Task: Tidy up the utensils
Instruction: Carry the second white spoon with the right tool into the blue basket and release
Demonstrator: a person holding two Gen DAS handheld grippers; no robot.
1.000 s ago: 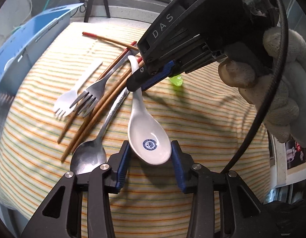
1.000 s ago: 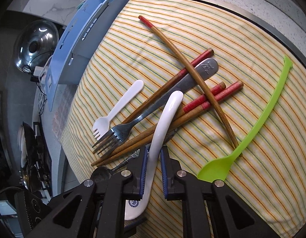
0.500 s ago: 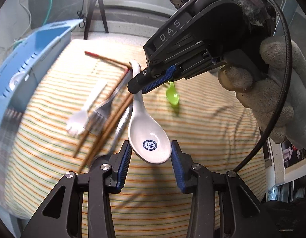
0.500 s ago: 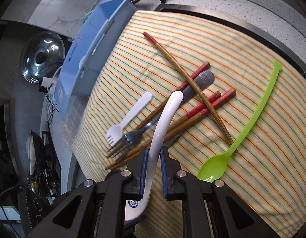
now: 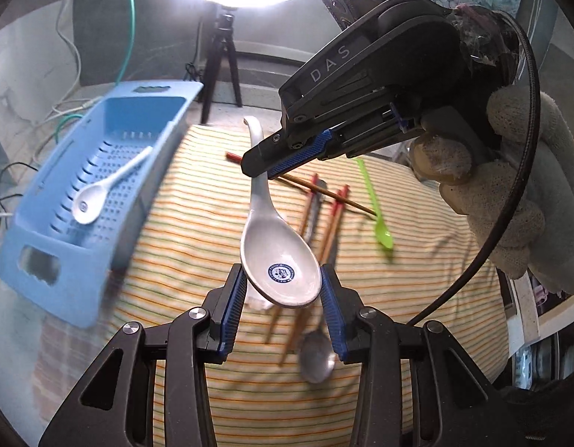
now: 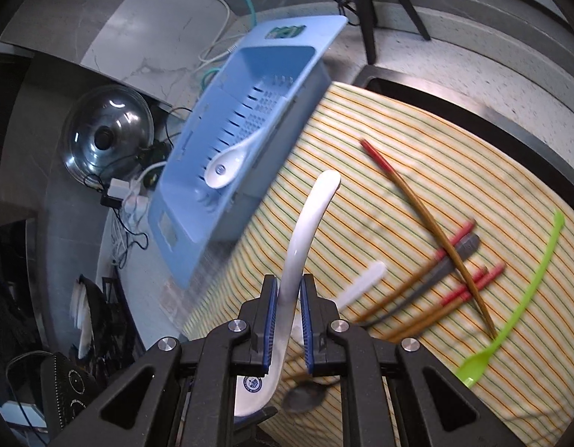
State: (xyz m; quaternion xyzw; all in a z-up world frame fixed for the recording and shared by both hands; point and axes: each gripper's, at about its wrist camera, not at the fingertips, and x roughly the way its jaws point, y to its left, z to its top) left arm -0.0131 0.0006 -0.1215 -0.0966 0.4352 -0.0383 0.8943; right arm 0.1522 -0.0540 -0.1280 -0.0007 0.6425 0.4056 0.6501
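A white ceramic spoon (image 5: 264, 231) with a blue emblem hangs above the striped cloth (image 5: 197, 246), held by both grippers. My left gripper (image 5: 281, 273) is shut on its bowl, pads against both sides. My right gripper (image 6: 289, 290) is shut on its handle (image 6: 311, 216); in the left wrist view the right gripper (image 5: 262, 171) comes in from the upper right, held by a gloved hand (image 5: 510, 205). A blue slotted basket (image 5: 63, 260) stands to the left, with a second white spoon (image 5: 89, 205) inside. On the cloth lie chopsticks (image 6: 428, 216), a green spoon (image 6: 510, 298), a metal spoon (image 5: 316, 357) and forks.
The basket (image 6: 182, 219) sits off the cloth's left edge. Beyond it are a glass pot lid (image 6: 108, 134), cables and a plug block (image 6: 117, 190). A tripod (image 5: 220, 63) under a bright ring light stands behind the table. A dark cooker (image 6: 71, 383) is at lower left.
Both grippers have lifted the white spoon off the cloth and carried it left toward the blue basket, whose inside now shows. The utensils on the cloth have dropped back and stayed put.
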